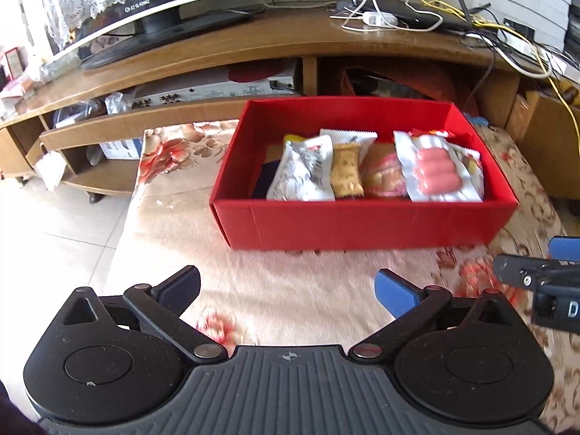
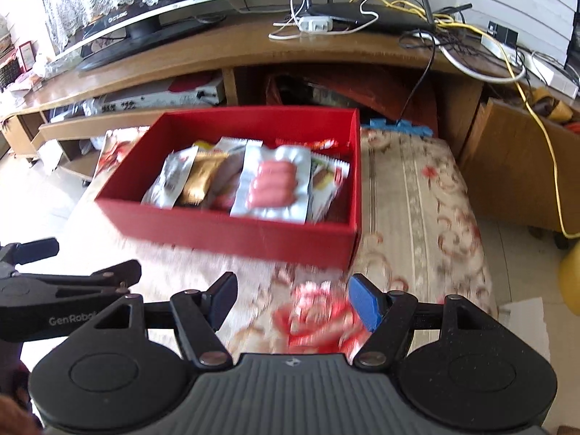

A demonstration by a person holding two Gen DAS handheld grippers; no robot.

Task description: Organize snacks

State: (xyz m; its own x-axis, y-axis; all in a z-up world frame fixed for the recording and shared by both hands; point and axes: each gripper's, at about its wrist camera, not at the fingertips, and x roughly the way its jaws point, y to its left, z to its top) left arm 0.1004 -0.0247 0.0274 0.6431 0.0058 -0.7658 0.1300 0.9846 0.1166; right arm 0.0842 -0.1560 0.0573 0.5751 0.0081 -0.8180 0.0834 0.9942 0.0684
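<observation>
We find the red box (image 1: 362,223) on the flowered cloth (image 1: 290,282), toward its far edge, snacks (image 1: 377,172) packed along its right side. Their print is blurred; a sausage pack (image 2: 273,186) reads clearly. The left gripper (image 1: 288,288) stands wide apart, empty. The right gripper (image 2: 291,302) is part open, nothing between. Both hang over the cloth's near edge, the cloth blurred beneath them.

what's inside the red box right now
The red box holds snack packets stood in a row: a white packet, a tan one, a sausage pack. More packets lie behind, mostly covered.
</observation>
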